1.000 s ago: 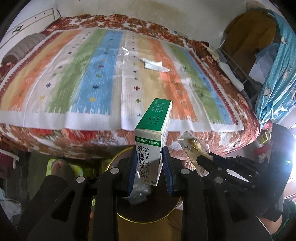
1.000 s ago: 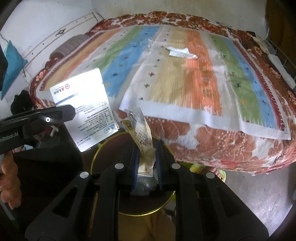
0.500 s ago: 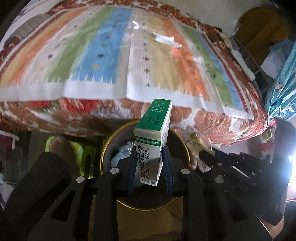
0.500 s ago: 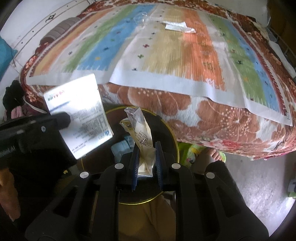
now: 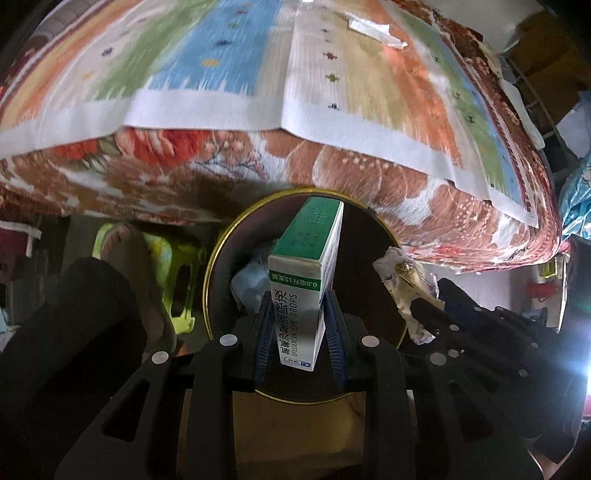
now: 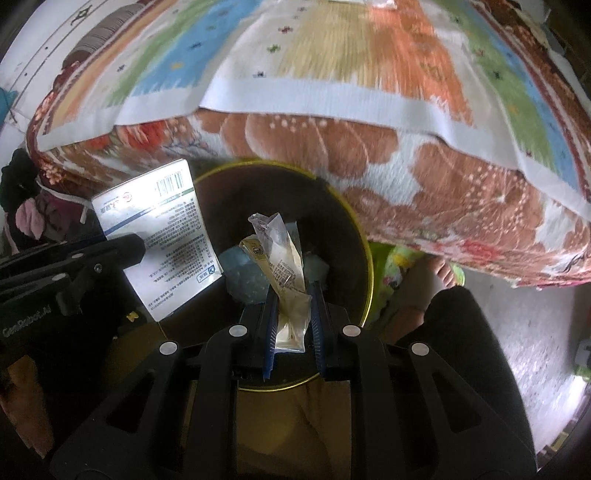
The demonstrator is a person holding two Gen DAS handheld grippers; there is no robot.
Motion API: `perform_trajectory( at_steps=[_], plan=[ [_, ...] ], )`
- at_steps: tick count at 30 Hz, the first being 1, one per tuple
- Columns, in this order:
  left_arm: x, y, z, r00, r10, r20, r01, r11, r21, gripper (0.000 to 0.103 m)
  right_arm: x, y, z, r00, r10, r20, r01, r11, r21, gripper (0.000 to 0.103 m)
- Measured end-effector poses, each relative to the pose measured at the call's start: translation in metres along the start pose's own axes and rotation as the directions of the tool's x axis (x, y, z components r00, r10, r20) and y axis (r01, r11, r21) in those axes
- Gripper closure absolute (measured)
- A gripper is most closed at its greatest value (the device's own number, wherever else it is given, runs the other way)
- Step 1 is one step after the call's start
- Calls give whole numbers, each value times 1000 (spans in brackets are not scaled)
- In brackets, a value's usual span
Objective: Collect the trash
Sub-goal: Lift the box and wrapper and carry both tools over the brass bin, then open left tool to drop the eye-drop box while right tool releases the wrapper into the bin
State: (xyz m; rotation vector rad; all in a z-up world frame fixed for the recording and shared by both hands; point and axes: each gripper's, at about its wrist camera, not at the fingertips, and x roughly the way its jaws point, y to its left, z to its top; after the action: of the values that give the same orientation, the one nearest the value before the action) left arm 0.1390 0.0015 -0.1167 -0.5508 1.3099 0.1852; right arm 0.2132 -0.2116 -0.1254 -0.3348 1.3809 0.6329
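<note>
Both grippers hung right over the gold-rimmed bin (image 5: 218,258) at the foot of the bed (image 5: 332,177): the left gripper (image 5: 297,332) had its fingers clamped on the green-and-white eye drops box (image 5: 306,284), held upright above the bin's dark mouth. The right gripper (image 6: 291,325) was there too, its fingers pinched on a crinkled clear snack wrapper (image 6: 284,273) poking up over the bin, with bluish trash (image 6: 240,273) already lying inside. Further back from the bin, a white scrap of paper (image 5: 373,31) lay on the striped bedspread (image 5: 221,55).
</note>
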Motion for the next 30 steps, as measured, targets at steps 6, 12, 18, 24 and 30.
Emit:
perform_trajectory(
  at_steps=[6, 12, 18, 24, 30],
  plan=[
    [7, 0, 0, 1000, 9, -20, -9, 1000, -5, 77, 15, -4, 0, 999, 17, -49, -16, 1000, 25, 85],
    [11, 9, 1, 999, -8, -39, 6, 998, -58, 78, 20, -5, -1, 998, 28, -64, -25, 999, 40, 79],
    [4, 17, 5, 1000, -29, -3, 28, 993, -111, 58, 17, -11, 0, 998, 36, -49, -33, 997, 63, 60],
    [-6, 17, 11, 999, -33, 35, 36, 993, -116, 54, 12, -10, 2, 999, 39, -30, -37, 997, 68, 57],
    [-22, 16, 21, 995, -28, 96, 36, 995, -89, 48, -3, -12, 8, 999, 35, 38, -37, 996, 77, 52]
  ],
)
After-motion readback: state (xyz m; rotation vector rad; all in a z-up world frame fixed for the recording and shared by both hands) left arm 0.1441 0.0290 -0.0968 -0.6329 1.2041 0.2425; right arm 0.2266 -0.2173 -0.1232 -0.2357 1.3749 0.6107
